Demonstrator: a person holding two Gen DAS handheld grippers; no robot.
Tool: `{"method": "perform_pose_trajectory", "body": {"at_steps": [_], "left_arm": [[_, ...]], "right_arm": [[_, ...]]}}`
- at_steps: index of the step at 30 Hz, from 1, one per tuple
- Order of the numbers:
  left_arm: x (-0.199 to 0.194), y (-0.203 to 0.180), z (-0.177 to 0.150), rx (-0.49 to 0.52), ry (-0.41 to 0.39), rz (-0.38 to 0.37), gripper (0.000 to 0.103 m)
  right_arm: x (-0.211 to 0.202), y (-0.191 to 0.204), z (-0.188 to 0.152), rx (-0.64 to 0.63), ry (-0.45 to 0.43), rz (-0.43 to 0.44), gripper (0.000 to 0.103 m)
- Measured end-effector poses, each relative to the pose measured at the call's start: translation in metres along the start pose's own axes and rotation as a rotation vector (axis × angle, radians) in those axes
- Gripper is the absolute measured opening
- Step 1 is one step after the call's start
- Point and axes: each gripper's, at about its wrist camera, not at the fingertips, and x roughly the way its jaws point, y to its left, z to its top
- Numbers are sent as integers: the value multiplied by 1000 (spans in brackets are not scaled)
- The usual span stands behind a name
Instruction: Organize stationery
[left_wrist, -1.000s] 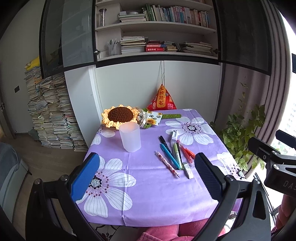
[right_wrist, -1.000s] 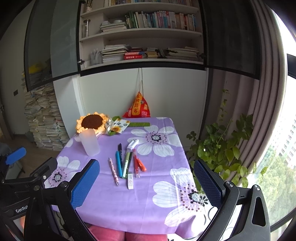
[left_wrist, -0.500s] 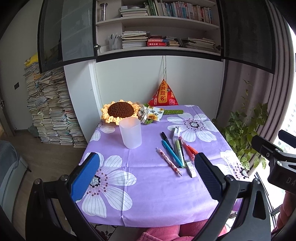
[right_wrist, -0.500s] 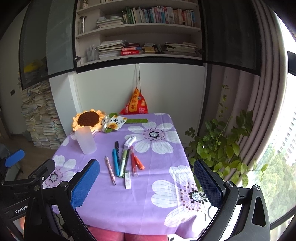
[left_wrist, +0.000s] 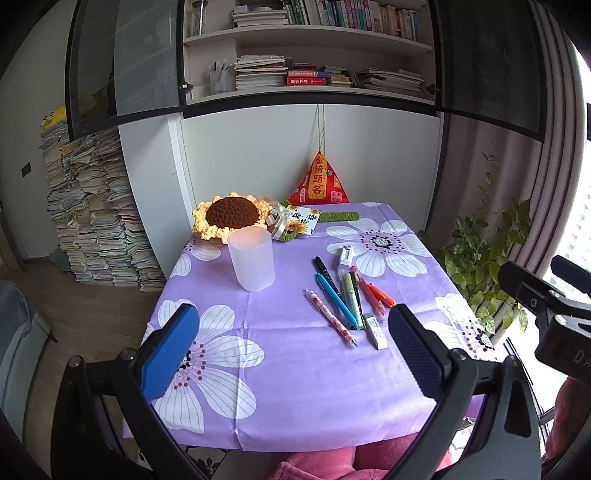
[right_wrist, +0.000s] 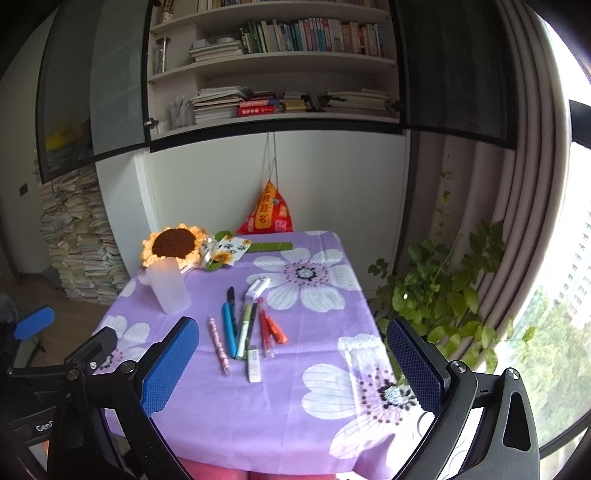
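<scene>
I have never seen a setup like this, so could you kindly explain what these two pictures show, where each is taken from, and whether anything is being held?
There is no robot here: a person holds a two-finger gripper in each hand, and each gripper carries a wide-angle camera looking forward along its fingers. One picture comes from the left gripper, the other from the right gripper. Both are open, above the near edge of the table, and hold nothing. On the purple flowered tablecloth stands a frosted cup, empty as far as can be seen. To its right lie several pens and markers side by side, with a small white eraser at their near end. A crocheted sunflower sits behind the cup.
</scene>
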Motion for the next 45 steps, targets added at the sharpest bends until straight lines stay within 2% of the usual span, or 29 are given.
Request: {"method": "perform_pose_trajectory", "body": {"at_steps": [3, 25, 37, 41, 43, 45], "left_arm": [[3, -1, -1, 2, 8, -1, 102], [52, -6, -6, 10, 117, -10, 102], [117, -7, -5, -6, 249, -2, 101], [147, -9, -5, -8, 313, -7, 94], [166, -9, -5, -25, 361, -18, 90], [180, -7, -5, -51, 398, -35, 83]], "right_arm": [[5, 0, -1, 18, 15, 24, 102], [49, 0, -5, -7, 119, -5, 102], [106, -8, -4, 3, 216, 21, 102], [131, -11, -3, 0, 254, 27, 101], [143, -12, -2, -3, 272, 31, 98], [157, -13, -1, -7, 294, 32, 85]]}}
